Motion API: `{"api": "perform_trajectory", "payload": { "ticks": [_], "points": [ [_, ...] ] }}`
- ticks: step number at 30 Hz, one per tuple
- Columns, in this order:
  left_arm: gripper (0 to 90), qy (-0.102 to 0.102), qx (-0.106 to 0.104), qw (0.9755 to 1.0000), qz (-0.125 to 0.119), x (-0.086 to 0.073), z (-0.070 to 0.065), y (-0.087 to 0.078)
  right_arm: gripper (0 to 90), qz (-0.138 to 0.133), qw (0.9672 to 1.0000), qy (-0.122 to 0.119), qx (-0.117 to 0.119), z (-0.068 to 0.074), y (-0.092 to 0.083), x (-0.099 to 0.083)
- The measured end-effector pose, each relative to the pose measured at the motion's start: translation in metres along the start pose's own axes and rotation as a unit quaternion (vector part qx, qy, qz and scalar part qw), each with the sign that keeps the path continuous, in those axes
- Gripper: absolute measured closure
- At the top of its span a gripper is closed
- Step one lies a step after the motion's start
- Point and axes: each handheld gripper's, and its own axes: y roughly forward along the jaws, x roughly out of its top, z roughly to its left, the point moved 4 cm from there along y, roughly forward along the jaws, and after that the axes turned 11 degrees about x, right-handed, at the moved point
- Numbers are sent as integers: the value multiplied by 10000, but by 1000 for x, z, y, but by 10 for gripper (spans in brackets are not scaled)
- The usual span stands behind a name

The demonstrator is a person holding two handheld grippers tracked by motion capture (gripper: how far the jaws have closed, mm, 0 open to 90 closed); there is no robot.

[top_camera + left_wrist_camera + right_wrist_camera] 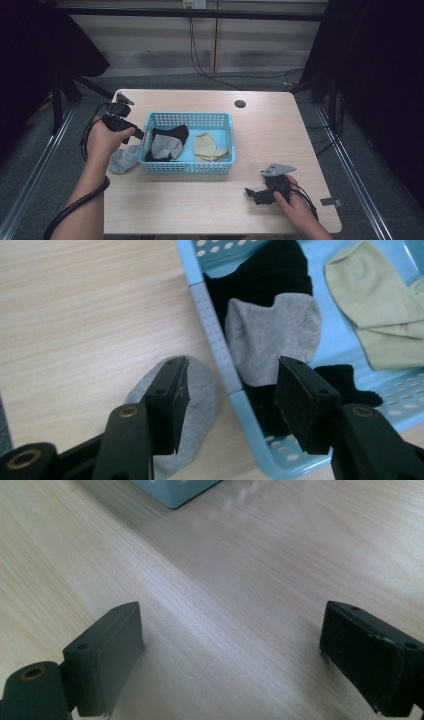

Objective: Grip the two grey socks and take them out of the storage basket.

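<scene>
**One basket, four socks, two grippers**

One wooden counter (210, 200) carries one blue basket (188, 167). Inside lie three socks: a black sock (175, 133), a grey sock (165, 146) on top of it, and a beige sock (209, 146) to the right. A fourth, a second grey sock (122, 159), lies on the counter against the basket's left wall. The left gripper (134, 135) hovers there, fingers (167, 405) spread, empty. The right gripper (252, 195) sits near the front edge, fingers (107, 652) wide apart, empty.
</scene>
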Motion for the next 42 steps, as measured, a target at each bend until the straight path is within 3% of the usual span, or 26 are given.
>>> {"api": "perform_trajectory", "payload": {
  "ticks": [6, 24, 29, 34, 37, 42],
  "points": [
    [460, 36, -139, 9999, 43, 5, -18, 16, 96, -2, 10000, -3, -1, 0, 0, 0],
    [438, 134, -241, 9995, 170, 9, -38, 48, 96, -1, 10000, -1, -1, 0, 0, 0],
    [436, 172, -210, 9995, 155, 13, -43, 55, 97, -7, 10000, -1, -3, 0, 0, 0],
    [434, 271, -50, 9994, 209, 15, -45, 63, 96, -6, 10000, 0, -2, 0, 0, 0],
    [433, 194, -55, 9996, 221, 16, -47, 68, 97, -1, 10000, 0, -1, 0, 0, 0],
    [433, 308, 40, 9992, 263, 16, -49, 79, 96, -1, 10000, -1, 0, 0, 0, 0]
  ]
}}
